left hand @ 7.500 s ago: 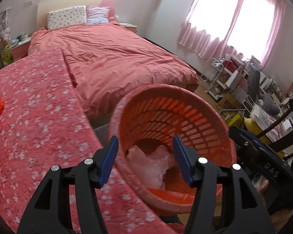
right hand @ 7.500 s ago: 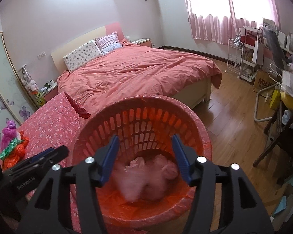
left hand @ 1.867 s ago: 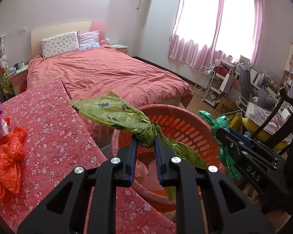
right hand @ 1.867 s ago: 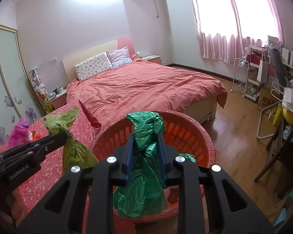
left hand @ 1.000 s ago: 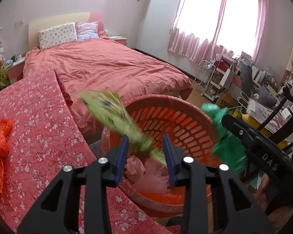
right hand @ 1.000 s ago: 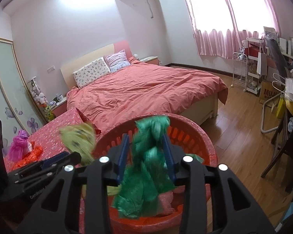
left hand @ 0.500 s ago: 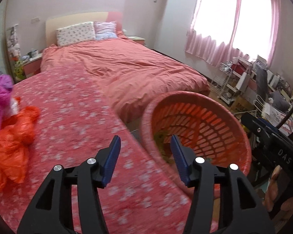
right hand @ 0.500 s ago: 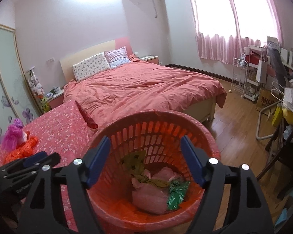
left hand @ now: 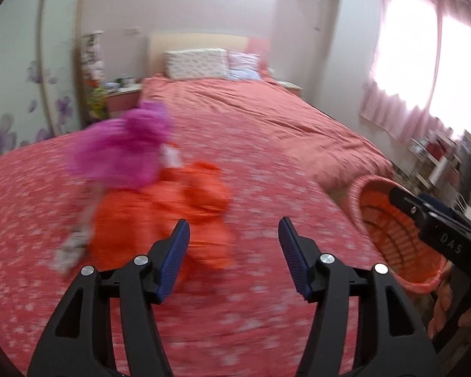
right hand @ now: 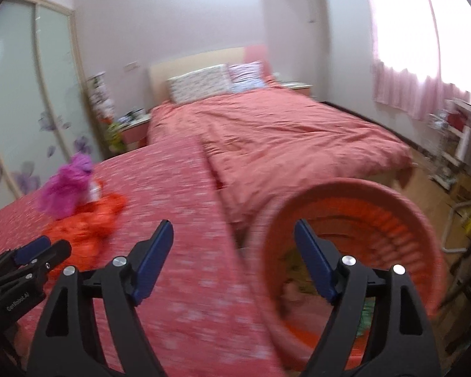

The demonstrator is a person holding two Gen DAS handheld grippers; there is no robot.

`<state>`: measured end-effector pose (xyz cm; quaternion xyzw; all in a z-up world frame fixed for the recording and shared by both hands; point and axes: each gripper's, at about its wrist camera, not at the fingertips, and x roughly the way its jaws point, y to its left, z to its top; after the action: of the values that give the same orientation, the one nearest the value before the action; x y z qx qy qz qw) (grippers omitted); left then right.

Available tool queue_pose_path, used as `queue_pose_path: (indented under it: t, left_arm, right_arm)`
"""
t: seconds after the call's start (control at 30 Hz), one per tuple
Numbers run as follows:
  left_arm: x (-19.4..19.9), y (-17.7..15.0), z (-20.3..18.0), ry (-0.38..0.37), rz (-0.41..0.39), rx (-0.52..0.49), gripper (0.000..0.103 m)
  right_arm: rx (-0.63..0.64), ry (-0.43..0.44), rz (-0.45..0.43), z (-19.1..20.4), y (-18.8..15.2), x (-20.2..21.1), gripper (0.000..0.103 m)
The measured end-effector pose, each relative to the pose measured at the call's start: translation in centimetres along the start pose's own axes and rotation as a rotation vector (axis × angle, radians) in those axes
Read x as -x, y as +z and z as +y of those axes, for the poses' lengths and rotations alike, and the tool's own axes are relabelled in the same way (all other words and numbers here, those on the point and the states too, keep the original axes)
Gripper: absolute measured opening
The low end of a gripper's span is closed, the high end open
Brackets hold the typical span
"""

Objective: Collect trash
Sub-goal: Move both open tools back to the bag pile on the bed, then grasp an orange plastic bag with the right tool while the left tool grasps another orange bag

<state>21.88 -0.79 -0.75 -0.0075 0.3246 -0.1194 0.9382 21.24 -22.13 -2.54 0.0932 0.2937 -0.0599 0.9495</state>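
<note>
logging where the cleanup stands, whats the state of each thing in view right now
left tongs: open, empty, jaws have just been opening
right tongs: open, empty, jaws have just been opening
basket: upright past the edge of the flowered cover, trash lying inside
orange bag: crumpled on the flowered cover, not yet picked up
magenta bag: bunched up, touching the orange bag
bed: made, two pillows at the head

A bed (right hand: 298,138) with a coral duvet fills the far middle, two pillows (right hand: 216,84) at its headboard; pink curtains (right hand: 402,94) hang right.
</note>
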Motion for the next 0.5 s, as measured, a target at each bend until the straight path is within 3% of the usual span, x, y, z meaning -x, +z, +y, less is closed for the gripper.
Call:
queue_pose_path:
  t: [0.13,0.23,0.4,0.5]
  left_arm:
    - [1.2,-0.1,4.9,0.097,-0.027,0.067,0.06]
    - [1.8,-0.5,7.6,0.15,-0.033,0.105,0.06]
    - [2.5,-1.4,11.0,0.202,-0.028,0.154,0.06]
    - [2.8,-2.0,12.5,0.219,-0.018,0.182,0.06]
  right_arm:
    - [0.072,0.069,0.044,5.7,0.5,-2.4,0.075]
    - [0.087,0.131,0.098,9.3,0.8,-4.6,0.064]
    - [0.072,0.187,0.178,13.8,1.2,-8.0,0.061]
    - [0.091,0.172,0.2,15.6,1.1,-9.2,0.06]
